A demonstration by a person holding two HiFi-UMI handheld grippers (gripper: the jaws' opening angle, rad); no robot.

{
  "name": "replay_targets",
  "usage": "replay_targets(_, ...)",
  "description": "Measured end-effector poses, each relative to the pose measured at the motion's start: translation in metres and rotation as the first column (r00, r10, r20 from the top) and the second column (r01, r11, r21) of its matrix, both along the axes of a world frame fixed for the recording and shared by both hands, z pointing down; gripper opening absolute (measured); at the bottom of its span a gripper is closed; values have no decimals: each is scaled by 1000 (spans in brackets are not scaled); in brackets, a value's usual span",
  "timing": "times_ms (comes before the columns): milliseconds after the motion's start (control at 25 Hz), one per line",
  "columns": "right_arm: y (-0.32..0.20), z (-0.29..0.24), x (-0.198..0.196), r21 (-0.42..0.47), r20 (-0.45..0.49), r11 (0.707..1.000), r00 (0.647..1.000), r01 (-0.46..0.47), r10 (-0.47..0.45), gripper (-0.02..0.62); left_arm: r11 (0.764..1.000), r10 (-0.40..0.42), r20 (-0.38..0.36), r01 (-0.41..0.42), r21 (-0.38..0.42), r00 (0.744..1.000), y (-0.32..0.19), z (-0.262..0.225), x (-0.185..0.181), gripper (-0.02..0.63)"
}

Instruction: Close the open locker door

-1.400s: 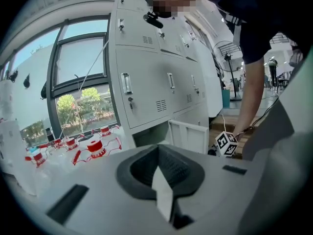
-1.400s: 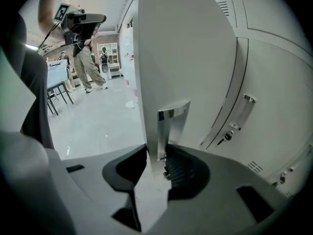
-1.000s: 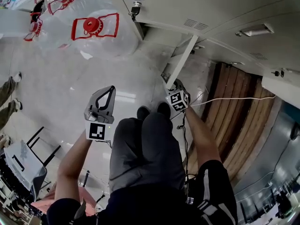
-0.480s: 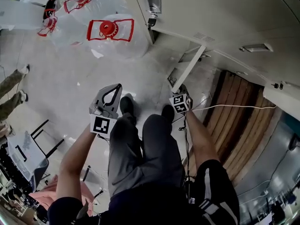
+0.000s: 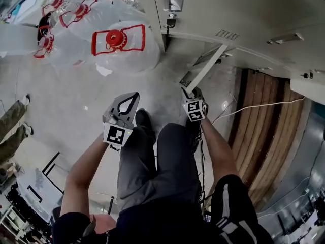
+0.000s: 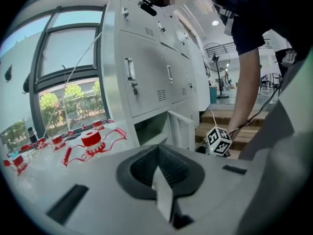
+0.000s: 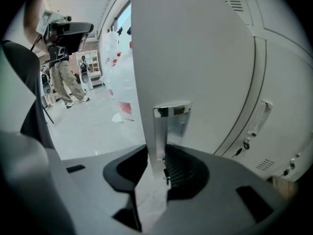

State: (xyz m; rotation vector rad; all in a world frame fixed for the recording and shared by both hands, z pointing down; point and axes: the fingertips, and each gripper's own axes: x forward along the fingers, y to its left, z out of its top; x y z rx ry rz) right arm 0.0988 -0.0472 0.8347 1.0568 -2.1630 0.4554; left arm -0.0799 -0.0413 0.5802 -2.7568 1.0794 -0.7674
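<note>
The open locker door (image 5: 205,67) is a pale grey panel swung out from the bottom row of lockers (image 5: 244,9), seen edge-on. My right gripper (image 5: 187,91) is shut on its free edge. In the right gripper view the door (image 7: 190,58) fills the middle. Its edge and chrome handle (image 7: 171,124) sit between the pads of my right gripper (image 7: 159,168). My left gripper (image 5: 135,95) hangs over the floor left of the door, shut and empty. From the left gripper (image 6: 159,153) view, the open door (image 6: 181,129) shows beside the dark compartment.
Large clear water bottles with red caps (image 5: 117,37) stand on the floor to the left of the lockers. Wooden steps (image 5: 259,116) and a white cable (image 5: 254,107) lie to the right. Another person's legs (image 5: 12,121) show at the far left. My own legs (image 5: 157,161) are below.
The wearer's feet have stepped towards the lockers and the view has shifted. The left gripper has moved a little up and right. The right gripper stays clamped on the door edge.
</note>
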Motion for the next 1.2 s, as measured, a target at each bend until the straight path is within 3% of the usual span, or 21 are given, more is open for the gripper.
replay_targets(360,0,-3,1,17,-44,991,990,-135,136,115,996,73,-51,-76,-45,996,-11,24,-20,5)
replay_targets(560,-30,-3,-28,106,15,990,996,-89,88,113,998,53,-21,-54,-17,998,-23,58,-33,5)
replay_targets(840,-64,-3,-56,172,75,978,991,-120,109,110,999,22,-17,-22,31,1000,-33,81,-50,5)
replay_targets(1200,-91,-5,-71,216,72,974,996,-74,60,104,999,-11,-18,12,51,1000,-50,99,-71,5)
